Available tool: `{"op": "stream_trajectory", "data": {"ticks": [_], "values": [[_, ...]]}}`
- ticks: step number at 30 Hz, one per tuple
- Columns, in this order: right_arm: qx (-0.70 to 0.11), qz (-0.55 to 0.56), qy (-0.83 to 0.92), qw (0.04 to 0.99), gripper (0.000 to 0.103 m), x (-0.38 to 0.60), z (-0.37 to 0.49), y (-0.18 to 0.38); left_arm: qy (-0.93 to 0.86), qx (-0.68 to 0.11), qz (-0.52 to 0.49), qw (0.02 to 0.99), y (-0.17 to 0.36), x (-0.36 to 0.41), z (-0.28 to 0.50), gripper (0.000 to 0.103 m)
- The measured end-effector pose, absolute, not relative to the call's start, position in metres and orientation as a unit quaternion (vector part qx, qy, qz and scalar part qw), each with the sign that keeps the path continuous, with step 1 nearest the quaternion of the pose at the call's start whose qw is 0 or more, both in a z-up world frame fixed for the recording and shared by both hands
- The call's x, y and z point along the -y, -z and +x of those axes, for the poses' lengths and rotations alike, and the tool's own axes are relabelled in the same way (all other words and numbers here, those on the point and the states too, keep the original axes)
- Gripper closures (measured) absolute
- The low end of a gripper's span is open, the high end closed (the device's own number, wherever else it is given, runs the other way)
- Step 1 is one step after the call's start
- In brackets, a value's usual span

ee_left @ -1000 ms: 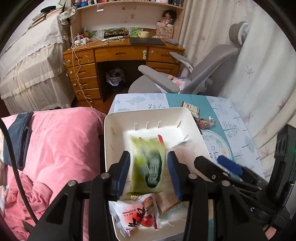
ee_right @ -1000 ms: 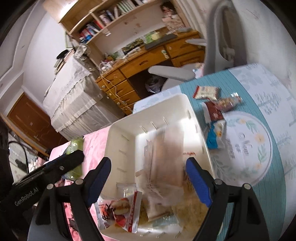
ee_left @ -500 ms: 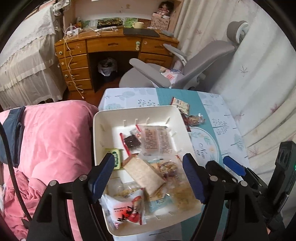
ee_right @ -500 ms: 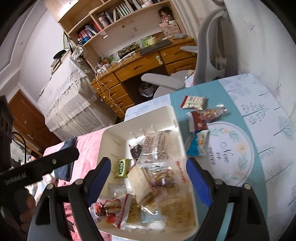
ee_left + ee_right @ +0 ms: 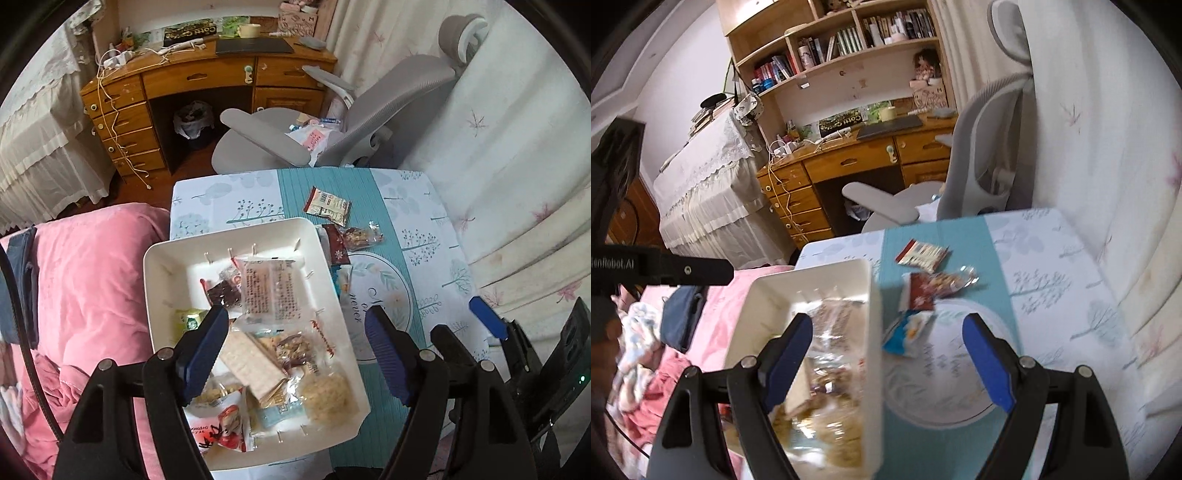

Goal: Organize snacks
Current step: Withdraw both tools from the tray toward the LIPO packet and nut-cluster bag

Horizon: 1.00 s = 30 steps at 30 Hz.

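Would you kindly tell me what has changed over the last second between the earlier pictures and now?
The left gripper let go of the green snack packet, which now lies in the white plastic bin, and drew back open. The right gripper, open throughout, also pulled back after its clear packet dropped in. The four snack packets on the patterned tablecloth stayed put.

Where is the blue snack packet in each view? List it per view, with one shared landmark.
Left wrist view: blue snack packet mostly hidden behind the white bin's right wall.
Right wrist view: blue snack packet in the open, centre, right of the bin.
Shared landmark: grey chair.
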State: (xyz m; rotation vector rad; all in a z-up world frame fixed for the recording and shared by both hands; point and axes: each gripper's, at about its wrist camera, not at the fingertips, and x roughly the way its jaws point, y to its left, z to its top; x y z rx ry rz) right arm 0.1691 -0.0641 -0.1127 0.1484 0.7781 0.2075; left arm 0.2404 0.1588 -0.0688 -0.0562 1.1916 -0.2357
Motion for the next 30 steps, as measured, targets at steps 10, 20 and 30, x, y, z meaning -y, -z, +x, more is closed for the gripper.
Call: {"op": "stream_trajectory", "data": {"ticks": [10, 20, 30], "values": [[-0.346, -0.011, -0.109, 0.932, 0.019, 0.097, 0.204, 0.118, 0.091, -0.577, -0.021, 0.811, 0.078, -0.108, 0.298, 0.024], [-0.31, -0.059, -0.144, 0.938, 0.019, 0.118, 0.245, 0.144, 0.07, -0.592, -0.015, 0.803, 0.116, -0.056, 0.361, 0.024], [-0.313, -0.09, -0.183, 0.928, 0.019, 0.115, 0.284, 0.201, 0.059, -0.619, 0.012, 0.783, 0.186, -0.013, 0.416, 0.024]]}}
